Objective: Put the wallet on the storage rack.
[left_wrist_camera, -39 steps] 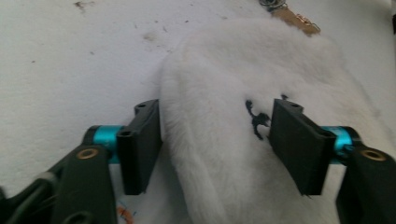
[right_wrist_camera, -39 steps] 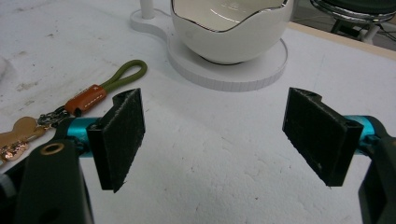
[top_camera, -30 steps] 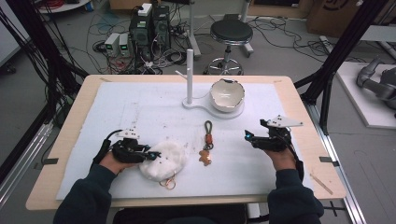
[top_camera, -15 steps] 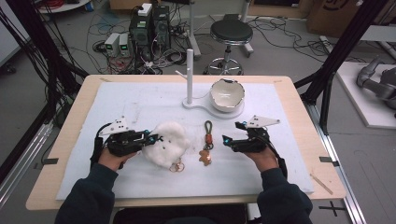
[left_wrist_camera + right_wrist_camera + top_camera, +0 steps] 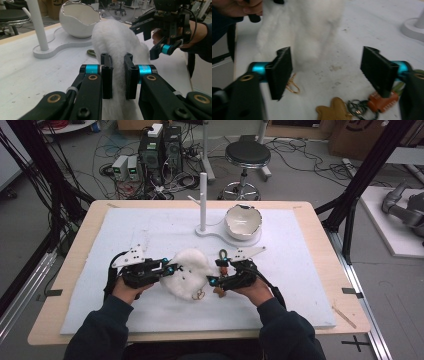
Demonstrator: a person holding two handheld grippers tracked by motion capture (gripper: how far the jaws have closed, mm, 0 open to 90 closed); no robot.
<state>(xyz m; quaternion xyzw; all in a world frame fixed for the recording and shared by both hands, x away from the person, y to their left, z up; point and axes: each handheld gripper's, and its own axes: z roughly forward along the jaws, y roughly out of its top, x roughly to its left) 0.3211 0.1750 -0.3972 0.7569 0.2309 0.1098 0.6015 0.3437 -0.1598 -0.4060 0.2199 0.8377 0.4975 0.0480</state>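
A white fluffy plush [image 5: 189, 273] with a small gold clasp [image 5: 199, 295] lies at the front middle of the mat. My left gripper [image 5: 170, 268] is shut on the plush's left end; in the left gripper view its pads [image 5: 107, 75] squeeze the fur [image 5: 117, 37]. My right gripper [image 5: 216, 273] stands open just right of the plush, over a keychain [image 5: 222, 256]. Its jaws have just been closing, with bare mat between them. The right gripper view [image 5: 327, 65] shows the plush [image 5: 307, 30] ahead, the gold clasp [image 5: 292, 86], a brown charm [image 5: 334, 108] and an orange tag [image 5: 382, 101] below.
A white stand [image 5: 215, 232] with an upright post [image 5: 203, 200] and an eggshell-shaped bowl [image 5: 243, 221] sits at the back middle of the white mat [image 5: 300, 285]. The wooden table edge [image 5: 345, 285] runs around the mat. The bowl [image 5: 80, 18] stands beyond the plush.
My right gripper has swung left across the mat to the keychain and the plush. My left gripper has carried the plush's end a little right and away from the front edge.
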